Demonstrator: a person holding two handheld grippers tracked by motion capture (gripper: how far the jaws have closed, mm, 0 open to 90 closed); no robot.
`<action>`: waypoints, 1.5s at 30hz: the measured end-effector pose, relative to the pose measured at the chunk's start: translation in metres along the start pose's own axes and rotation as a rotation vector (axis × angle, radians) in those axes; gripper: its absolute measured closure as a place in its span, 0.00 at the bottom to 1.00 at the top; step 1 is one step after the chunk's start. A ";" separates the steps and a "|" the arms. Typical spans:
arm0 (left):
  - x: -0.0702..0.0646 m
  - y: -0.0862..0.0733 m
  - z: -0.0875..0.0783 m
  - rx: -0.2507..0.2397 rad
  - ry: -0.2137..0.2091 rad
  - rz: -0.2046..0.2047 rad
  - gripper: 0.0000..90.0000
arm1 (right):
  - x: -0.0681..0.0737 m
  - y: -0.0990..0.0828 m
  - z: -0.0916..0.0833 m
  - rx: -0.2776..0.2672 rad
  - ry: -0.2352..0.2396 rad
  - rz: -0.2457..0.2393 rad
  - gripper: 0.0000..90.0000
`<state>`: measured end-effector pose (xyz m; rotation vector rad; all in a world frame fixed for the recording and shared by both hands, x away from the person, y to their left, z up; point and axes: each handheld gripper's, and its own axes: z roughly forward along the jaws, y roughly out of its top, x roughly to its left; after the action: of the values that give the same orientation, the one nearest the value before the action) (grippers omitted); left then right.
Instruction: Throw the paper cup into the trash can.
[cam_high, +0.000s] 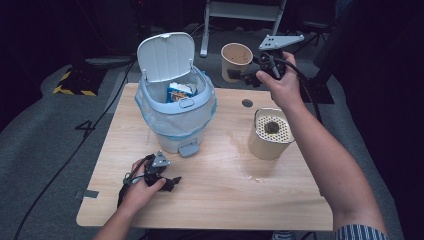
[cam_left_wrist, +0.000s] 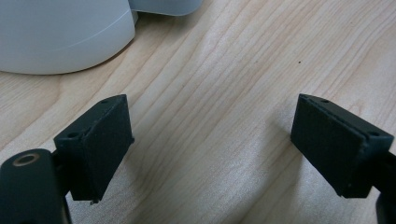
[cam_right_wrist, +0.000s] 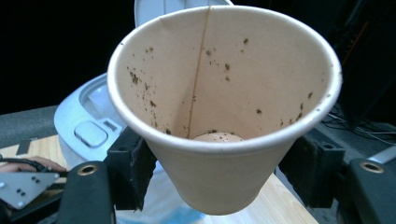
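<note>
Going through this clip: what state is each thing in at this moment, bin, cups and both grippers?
Bin: lid up, liner in, packaging inside.
Paper cup: held in the air, empty but for brown specks.
Container: upright on the table, perforated top on.
Right gripper: shut on the paper cup.
Left gripper: open, empty, low over the table.

From my seat, the brown-speckled paper cup (cam_right_wrist: 219, 107) hides most of the pale grey lidded plastic bin (cam_right_wrist: 88, 126); I can't read the blue packet (cam_high: 178, 93) inside that bin.
</note>
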<state>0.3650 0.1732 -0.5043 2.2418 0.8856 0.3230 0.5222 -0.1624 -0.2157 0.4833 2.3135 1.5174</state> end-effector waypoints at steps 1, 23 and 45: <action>0.000 0.000 0.000 0.000 0.001 0.000 0.14 | 0.000 0.002 0.005 0.000 0.006 0.001 0.36; 0.000 0.000 0.000 -0.001 0.001 -0.003 0.14 | 0.036 0.028 0.084 0.025 0.117 -0.042 0.36; 0.000 0.000 0.000 -0.001 0.003 -0.001 0.14 | 0.044 0.011 0.129 0.156 0.123 -0.004 0.36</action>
<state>0.3650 0.1730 -0.5044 2.2399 0.8881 0.3261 0.5420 -0.0343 -0.2581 0.4350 2.5382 1.4078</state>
